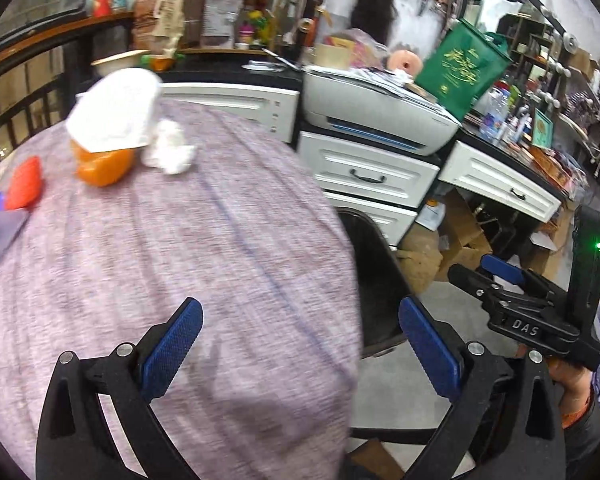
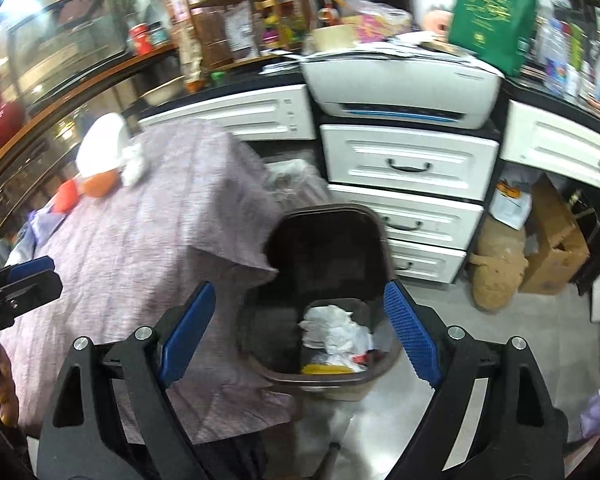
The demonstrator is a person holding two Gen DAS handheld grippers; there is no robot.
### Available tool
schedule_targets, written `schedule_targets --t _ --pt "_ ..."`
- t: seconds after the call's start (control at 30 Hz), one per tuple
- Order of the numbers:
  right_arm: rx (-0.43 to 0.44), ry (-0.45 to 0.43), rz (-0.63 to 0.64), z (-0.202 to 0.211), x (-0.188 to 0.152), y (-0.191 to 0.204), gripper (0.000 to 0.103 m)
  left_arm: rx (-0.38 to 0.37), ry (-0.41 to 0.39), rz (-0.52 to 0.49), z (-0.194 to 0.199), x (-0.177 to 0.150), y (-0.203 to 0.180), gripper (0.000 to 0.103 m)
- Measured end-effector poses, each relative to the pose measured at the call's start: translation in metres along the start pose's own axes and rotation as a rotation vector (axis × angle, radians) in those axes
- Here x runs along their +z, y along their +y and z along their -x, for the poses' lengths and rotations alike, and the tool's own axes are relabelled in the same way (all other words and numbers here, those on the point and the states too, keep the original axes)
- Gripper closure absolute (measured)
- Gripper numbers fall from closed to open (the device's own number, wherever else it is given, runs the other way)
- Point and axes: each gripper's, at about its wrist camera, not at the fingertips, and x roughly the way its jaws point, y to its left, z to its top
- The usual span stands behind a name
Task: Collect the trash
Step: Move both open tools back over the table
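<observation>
On the cloth-covered table point(image 1: 204, 208), crumpled white tissue point(image 1: 170, 150) lies beside an orange point(image 1: 104, 166) near the far edge, both grippers point(image 1: 300, 344) point(image 2: 296, 330) wide open and empty, the dark bin point(image 2: 324, 320) holding white paper.

A mottled mauve tablecloth point(image 1: 188, 216) covers the table. At upper left of the frame sit white crumpled tissue point(image 1: 170, 148) and an orange bowl point(image 1: 102, 166). The dark brown bin point(image 2: 320, 292) holds white paper point(image 2: 336, 328). Blue ribbed pads point(image 1: 172, 344) line the black left gripper point(image 1: 300, 348).

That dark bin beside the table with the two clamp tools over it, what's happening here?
A person is clearing trash with a hand-held gripper in each hand. Both the left gripper and the right gripper are open and empty. The dark plastic bin already holds crumpled white paper. More crumpled white tissue waits on the purple-clothed table.
</observation>
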Motion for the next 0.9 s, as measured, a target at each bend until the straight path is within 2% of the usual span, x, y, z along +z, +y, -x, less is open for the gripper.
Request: schedule_targets --t 0.3,0.53,0.8,0.87,0.9 --pt "0.103 0.031 0.124 -0.012 0.008 0.062 0.017 0.194 -0.024 0.083 0.031 -0.009 0.078 0.006" --pt "0.145 0.028 0.21 -0.015 0.018 0.099 0.017 0.411 -0.079 0.218 0.062 -0.008 0.157 0.006" --pt "0.194 0.035 0.265 -0.024 0.028 0.133 0.017 0.56 -0.094 0.409 0.079 0.002 0.236 0.006" --pt "0.202 0.039 0.28 -0.026 0.028 0.14 0.017 0.575 -0.065 0.458 0.074 0.002 0.257 0.013" --pt "0.207 0.041 0.288 -0.027 0.029 0.145 0.017 0.576 -0.046 0.487 0.069 0.004 0.268 0.019"
